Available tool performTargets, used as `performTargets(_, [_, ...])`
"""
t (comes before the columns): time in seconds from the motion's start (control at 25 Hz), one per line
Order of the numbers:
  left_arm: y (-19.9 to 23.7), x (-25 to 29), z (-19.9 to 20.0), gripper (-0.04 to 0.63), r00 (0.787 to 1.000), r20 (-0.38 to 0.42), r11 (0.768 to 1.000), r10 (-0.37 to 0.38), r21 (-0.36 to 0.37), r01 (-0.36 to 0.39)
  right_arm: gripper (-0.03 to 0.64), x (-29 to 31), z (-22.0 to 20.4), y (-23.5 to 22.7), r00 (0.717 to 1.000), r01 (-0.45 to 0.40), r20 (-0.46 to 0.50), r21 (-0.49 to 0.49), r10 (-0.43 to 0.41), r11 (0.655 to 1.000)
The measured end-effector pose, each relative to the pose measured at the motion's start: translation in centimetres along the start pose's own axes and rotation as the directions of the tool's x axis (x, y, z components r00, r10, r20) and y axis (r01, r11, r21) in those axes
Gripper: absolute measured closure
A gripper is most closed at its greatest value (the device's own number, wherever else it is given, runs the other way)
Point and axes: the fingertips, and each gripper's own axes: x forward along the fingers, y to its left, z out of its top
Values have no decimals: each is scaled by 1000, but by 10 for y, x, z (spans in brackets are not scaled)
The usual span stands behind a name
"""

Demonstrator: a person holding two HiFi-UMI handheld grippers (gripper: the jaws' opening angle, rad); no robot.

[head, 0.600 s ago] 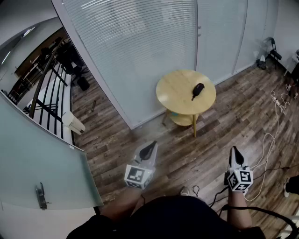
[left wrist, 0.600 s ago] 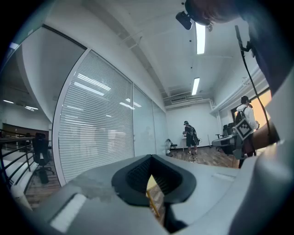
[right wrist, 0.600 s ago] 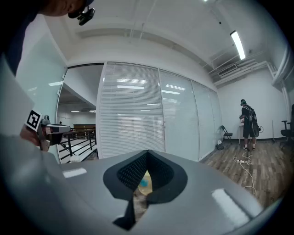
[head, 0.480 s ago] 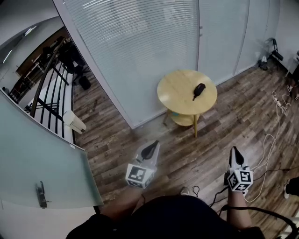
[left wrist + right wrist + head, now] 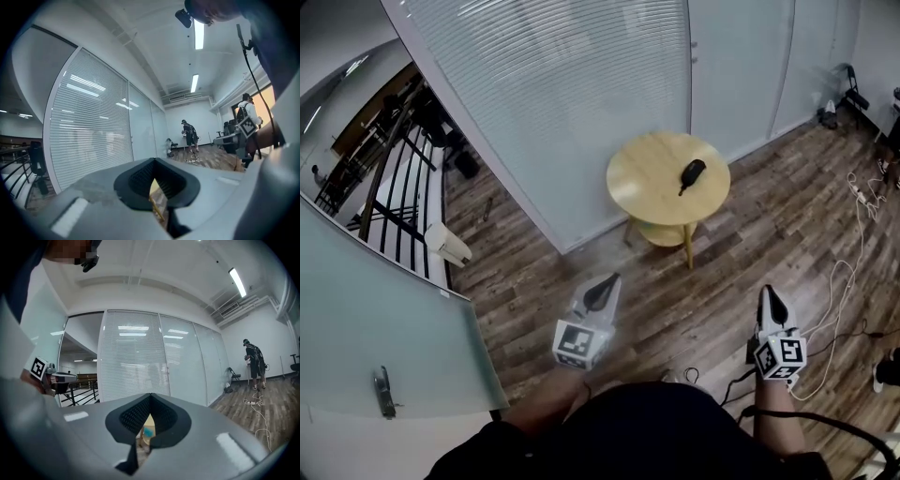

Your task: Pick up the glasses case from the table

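Note:
The black glasses case [image 5: 692, 173] lies on a round yellow table [image 5: 652, 183] that stands on the wood floor by the glass wall. Both grippers are held low and near the person, well short of the table. My left gripper [image 5: 602, 292] points toward the table with its jaws shut and nothing in them. My right gripper [image 5: 772, 306] is also shut and empty, further right. In the left gripper view the left gripper [image 5: 154, 161] shows its tips meeting, with a sliver of the table [image 5: 154, 188] below them. The right gripper view shows the right gripper [image 5: 150, 397] the same way.
A glass partition with blinds [image 5: 572, 84] runs behind the table. White cables [image 5: 844, 272] trail over the floor at the right. A frosted door with a handle [image 5: 382, 392] stands at the left. A person [image 5: 254, 363] stands far off near a folding chair [image 5: 851, 98].
The head view has shifted slightly, so the table and case sit a little further left and higher in frame. Both grippers stay shut and in about the same place.

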Motion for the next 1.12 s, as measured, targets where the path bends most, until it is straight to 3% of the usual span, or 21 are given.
performTargets(0.28, [-7,50,-10,592,1000,-13,1000,25,-5,-25,609,21,-2,-32,1000,-24,-9,-19,24,1000])
performTargets(0.52, [-4,102,-4,592,1000,-4,1000,1,-27,-1,609,48,4,-67,999,34,8,7,-34,999])
performTargets(0.76, [10,172,-14,592,997,-20,997,-76,-34,76,609,90,8,-89,996,92,21,-13,-92,996])
performTargets(0.88, [26,213,-16,592,993,-9,991,-114,-67,113,609,125,11,-103,993,122,11,-21,-122,992])
performTargets(1.12, [61,289,-25,592,982,-21,980,-190,-67,188,609,202,20,-118,990,139,-1,-22,-139,990])
